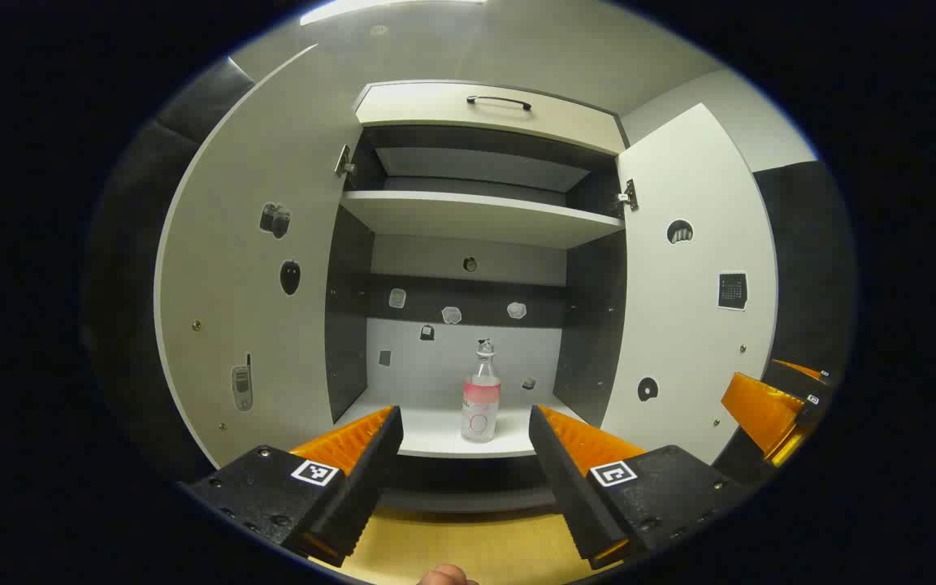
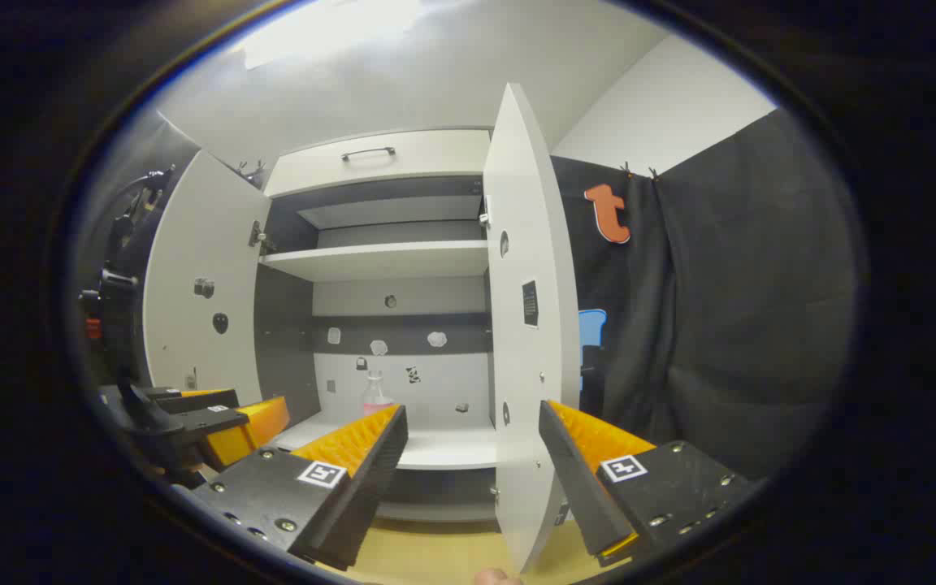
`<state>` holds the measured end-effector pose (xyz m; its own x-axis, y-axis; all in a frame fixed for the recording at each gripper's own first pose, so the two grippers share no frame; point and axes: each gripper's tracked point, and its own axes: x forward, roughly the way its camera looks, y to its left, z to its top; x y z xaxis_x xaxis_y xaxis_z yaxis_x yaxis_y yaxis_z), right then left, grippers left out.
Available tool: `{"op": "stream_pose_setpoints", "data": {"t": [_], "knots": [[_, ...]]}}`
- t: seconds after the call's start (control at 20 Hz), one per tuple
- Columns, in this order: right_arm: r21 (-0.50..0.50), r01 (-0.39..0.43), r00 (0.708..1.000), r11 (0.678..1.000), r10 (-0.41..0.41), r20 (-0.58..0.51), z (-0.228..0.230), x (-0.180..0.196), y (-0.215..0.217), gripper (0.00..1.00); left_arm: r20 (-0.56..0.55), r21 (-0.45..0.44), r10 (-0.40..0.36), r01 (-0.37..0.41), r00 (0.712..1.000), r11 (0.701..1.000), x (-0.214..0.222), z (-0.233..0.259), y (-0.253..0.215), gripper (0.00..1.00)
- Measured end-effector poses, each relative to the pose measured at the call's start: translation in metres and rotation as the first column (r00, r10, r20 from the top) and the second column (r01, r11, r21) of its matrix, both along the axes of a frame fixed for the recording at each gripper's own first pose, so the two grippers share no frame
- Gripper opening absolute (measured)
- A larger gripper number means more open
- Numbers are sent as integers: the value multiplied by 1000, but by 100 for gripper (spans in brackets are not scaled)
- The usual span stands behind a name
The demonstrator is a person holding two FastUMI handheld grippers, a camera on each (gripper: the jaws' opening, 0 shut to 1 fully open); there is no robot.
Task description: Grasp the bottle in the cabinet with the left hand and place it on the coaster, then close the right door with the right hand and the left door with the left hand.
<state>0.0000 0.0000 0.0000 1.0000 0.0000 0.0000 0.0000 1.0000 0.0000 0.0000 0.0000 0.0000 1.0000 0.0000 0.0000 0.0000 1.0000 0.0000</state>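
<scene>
A pale cabinet [image 1: 484,122] stands against the booth wall with both doors swung wide, a drawer with a dark handle [image 1: 499,101] across its top and a shelf [image 1: 476,215] partway down. The left door [image 1: 249,292] and the right door [image 1: 691,292] each carry small stickers on their inner faces, and more stickers dot the back panel. A wooden surface [image 1: 468,544] runs below the cabinet's front edge.

In the left gripper view the left gripper [image 1: 465,431] points straight into the lower compartment with its jaws wide apart and nothing between them. The bottle [image 1: 481,396], clear with a pink label and a small cap, stands upright on the cabinet floor, centred in the gap between the jaws but farther in, well beyond their tips and touching neither. Part of the other gripper shows low at the right, outside the right jaw and just in front of the right door.

In the right gripper view the right gripper [image 2: 472,431] also has its jaws spread wide and empty. The edge of the right door [image 2: 529,325] rises between them, close to the right jaw; I cannot tell whether it touches. The bottle [image 2: 374,394] peeks just above the tip of the left jaw, deep in the cabinet. The left gripper [image 2: 224,418] sits low beyond the left jaw.
</scene>
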Motion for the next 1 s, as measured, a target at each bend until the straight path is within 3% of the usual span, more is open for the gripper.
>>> {"op": "stream_pose_setpoints", "data": {"t": [0.05, 0.15, 0.3, 0.35, 0.4, 1.0], "knots": [[0, 1, 1000, 1000, -1, 1, 0, 0, 0, 94, -3, -1, 0, 0, 1000, 1000, 1, -1, -1, 96], [4, 0, 1000, 1000, 0, -1, 1, -1, -1, 98, -12, -5, -4, 4, 1000, 1000, 3, -4, -4, 93], [6, 7, 1000, 1000, -7, -2, 1, 1, -5, 98, -9, 5, 2, -2, 1000, 1000, 6, -4, -7, 96], [8, 7, 1000, 1000, -7, -2, 1, 1, -5, 94, -7, 8, 3, -3, 1000, 1000, 7, -3, -7, 96], [12, 5, 1000, 1000, -5, -4, 1, 3, -6, 98, -6, 8, 3, -3, 1000, 1000, 8, -2, -8, 96], [20, 6, 1000, 1000, -6, 6, 0, 9, -17, 98, -14, -4, 10, -10, 1000, 1000, 16, -6, -14, 96]]}}
